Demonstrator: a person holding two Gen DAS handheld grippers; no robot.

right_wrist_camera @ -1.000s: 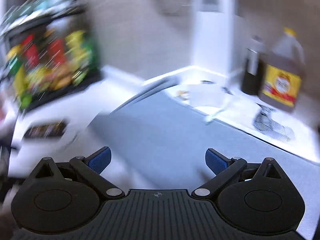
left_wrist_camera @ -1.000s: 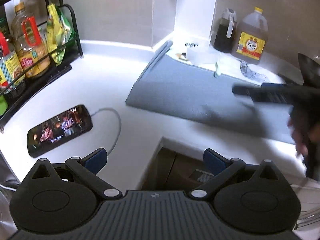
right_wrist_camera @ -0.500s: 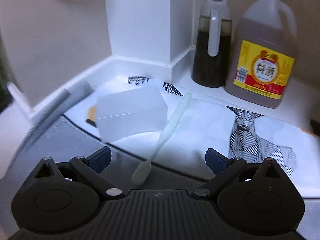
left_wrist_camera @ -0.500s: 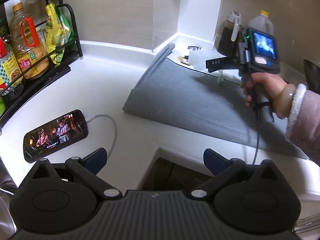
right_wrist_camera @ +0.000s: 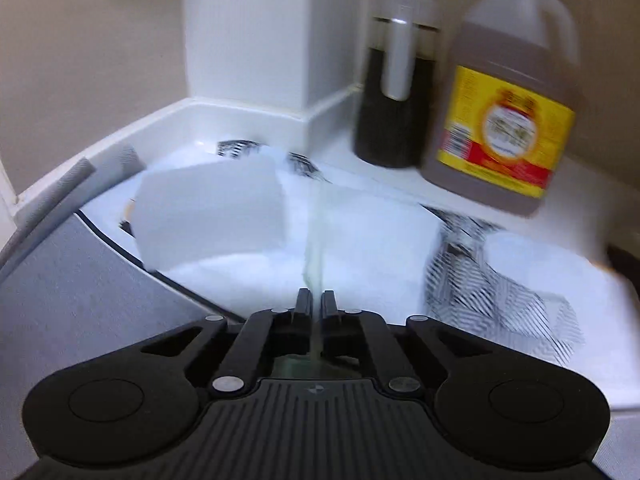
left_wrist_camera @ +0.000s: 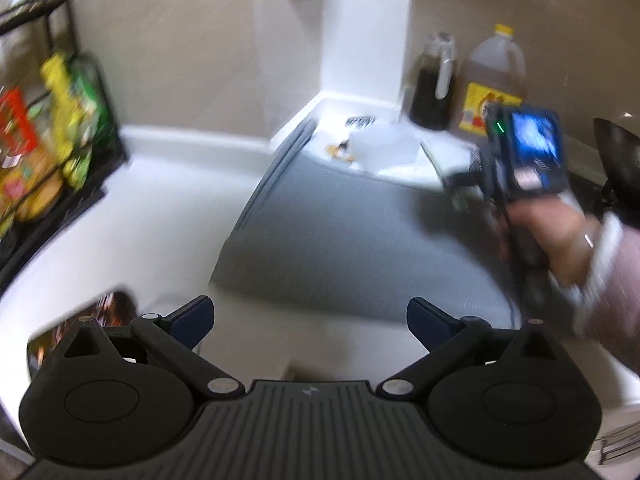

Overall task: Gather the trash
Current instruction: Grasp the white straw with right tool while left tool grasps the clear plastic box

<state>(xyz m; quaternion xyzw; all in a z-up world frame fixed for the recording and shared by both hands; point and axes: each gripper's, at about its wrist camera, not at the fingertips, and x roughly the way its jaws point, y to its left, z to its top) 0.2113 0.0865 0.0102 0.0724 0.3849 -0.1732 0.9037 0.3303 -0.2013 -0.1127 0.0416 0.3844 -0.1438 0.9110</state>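
Observation:
My right gripper is shut on a pale green plastic spoon, whose handle runs forward from between the closed fingers. The spoon lies over a white bag with black stripes in the counter corner. A translucent white container sits just to the left of it. In the left wrist view my left gripper is open and holds nothing, hovering over the counter's front edge. A hand holds the right tool at the right, above a grey mat. That view is motion-blurred.
A dark sauce bottle and a large jug with a yellow label stand behind the bag. A rack of bottles and packets is at far left, a lit phone near my left fingers, a black pan at far right.
My right gripper moved in onto the spoon and closed on it; half a second ago it was open. The left gripper swung forward and right, still open.

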